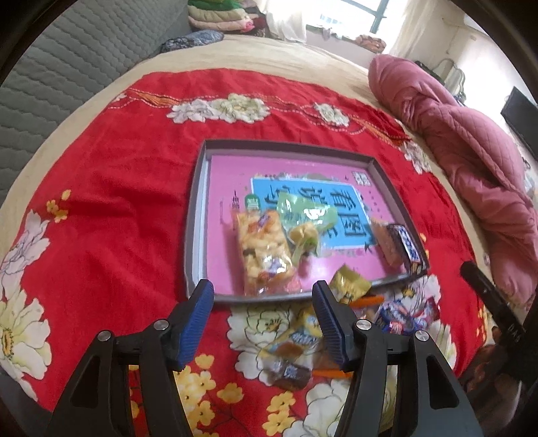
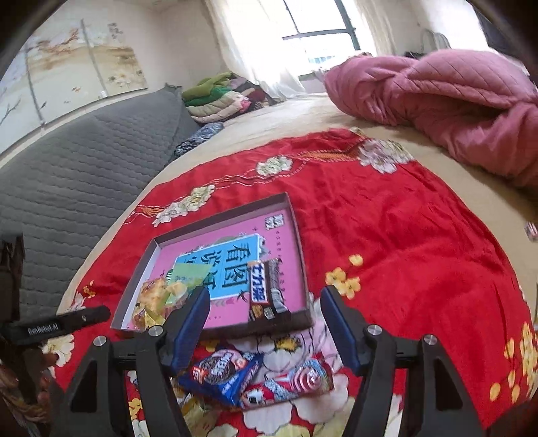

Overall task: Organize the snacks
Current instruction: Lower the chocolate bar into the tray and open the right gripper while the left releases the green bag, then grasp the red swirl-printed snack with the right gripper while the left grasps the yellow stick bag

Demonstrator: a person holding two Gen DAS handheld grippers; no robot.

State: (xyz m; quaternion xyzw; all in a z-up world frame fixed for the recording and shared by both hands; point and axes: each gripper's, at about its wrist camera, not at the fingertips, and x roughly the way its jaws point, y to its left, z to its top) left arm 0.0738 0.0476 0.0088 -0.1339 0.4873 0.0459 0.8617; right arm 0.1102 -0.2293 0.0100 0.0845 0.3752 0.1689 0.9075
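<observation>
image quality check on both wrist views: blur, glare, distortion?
Left wrist: window blown out, strong fisheye bend with dark corners, loose snacks by the left tool smeared. Right wrist: window overexposed too, Oreo pack soft, tray print readable.

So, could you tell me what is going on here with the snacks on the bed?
A person is sorting snacks into a shallow box on a red floral cloth, holding a tool in each hand. A clear bag of crackers, a green packet and a chocolate bar already lie in the box. Both the left tool and the right tool are open and empty above loose snacks in front of the box, including a blue cookie pack.
</observation>
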